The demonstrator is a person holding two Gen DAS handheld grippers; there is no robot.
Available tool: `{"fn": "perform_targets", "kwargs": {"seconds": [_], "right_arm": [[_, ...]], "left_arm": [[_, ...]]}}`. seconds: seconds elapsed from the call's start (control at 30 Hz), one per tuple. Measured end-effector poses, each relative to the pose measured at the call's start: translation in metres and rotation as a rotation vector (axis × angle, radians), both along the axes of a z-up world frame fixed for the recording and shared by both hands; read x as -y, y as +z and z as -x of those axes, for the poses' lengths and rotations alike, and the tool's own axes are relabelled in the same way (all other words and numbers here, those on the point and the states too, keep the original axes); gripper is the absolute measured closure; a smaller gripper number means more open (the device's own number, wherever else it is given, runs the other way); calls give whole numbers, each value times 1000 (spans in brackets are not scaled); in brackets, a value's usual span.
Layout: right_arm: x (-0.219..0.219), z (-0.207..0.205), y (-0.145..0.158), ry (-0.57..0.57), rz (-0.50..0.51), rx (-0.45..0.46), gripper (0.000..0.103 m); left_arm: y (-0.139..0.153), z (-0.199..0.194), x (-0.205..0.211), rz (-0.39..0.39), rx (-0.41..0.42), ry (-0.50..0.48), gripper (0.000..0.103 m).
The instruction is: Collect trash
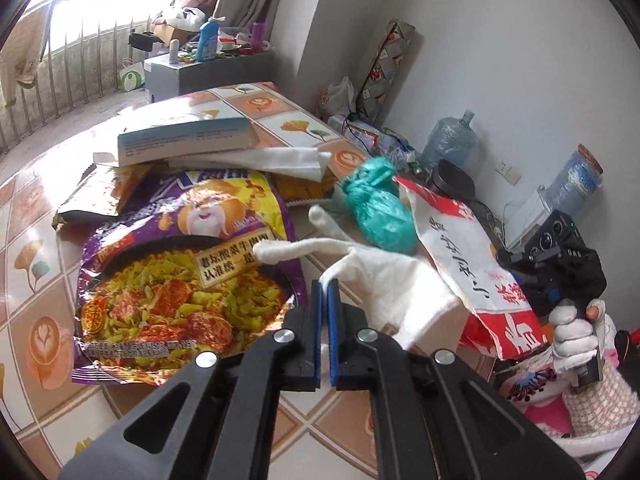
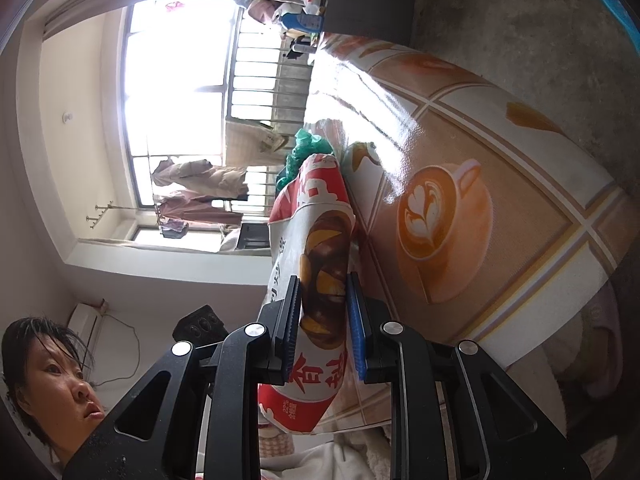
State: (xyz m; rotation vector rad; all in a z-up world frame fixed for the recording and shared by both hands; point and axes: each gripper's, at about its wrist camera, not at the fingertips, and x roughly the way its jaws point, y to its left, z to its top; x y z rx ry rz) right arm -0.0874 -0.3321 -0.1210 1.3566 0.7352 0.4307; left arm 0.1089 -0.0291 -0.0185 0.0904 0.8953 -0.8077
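My left gripper [image 1: 325,286] is shut on a white cloth glove [image 1: 384,280] and holds it just above the tiled table [image 1: 32,216]. My right gripper [image 2: 323,296] is shut on a red and white paper bag [image 2: 316,240], rolled on its side; the bag also shows in the left wrist view [image 1: 464,252]. On the table lie a purple noodle wrapper [image 1: 188,264], a knotted green plastic bag [image 1: 378,208], a blue and white box [image 1: 184,140], a white tissue [image 1: 288,160] and a yellow wrapper [image 1: 100,196].
The table's right edge runs along a white wall. Beyond it on the floor stand water jugs [image 1: 452,140], a black pot [image 1: 456,180] and loose clutter. A grey cabinet [image 1: 208,68] with bottles stands at the far end by the window.
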Motion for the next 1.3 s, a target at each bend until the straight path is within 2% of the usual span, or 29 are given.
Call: {"fn": "perform_targets", "kwargs": {"seconds": [0.23, 0.37, 0.47, 0.53, 0.67, 0.77, 1.03, 1.17, 1.3], "right_arm": [[10, 9, 43, -10, 154, 55, 82], [17, 18, 66, -32, 257, 59, 82], [22, 26, 76, -61, 279, 80, 82], [24, 29, 81, -78, 267, 108, 82], [28, 33, 88, -93, 158, 219, 82], [28, 31, 91, -99, 122, 263, 82], [36, 31, 92, -157, 129, 257, 82], [56, 36, 87, -242, 98, 224, 82], [82, 49, 80, -363, 76, 168, 82]], "left_arm": [[19, -14, -21, 59, 15, 80, 101], [25, -14, -25, 88, 19, 89, 101], [30, -14, -28, 120, 14, 84, 101], [35, -12, -30, 144, 17, 78, 101], [53, -10, -31, 197, 33, 58, 101], [69, -5, -31, 242, 50, 39, 101], [113, 3, -16, 324, 127, -42, 101], [129, 3, 6, 344, 139, -97, 101], [142, -2, 45, 373, 127, -183, 101]]}}
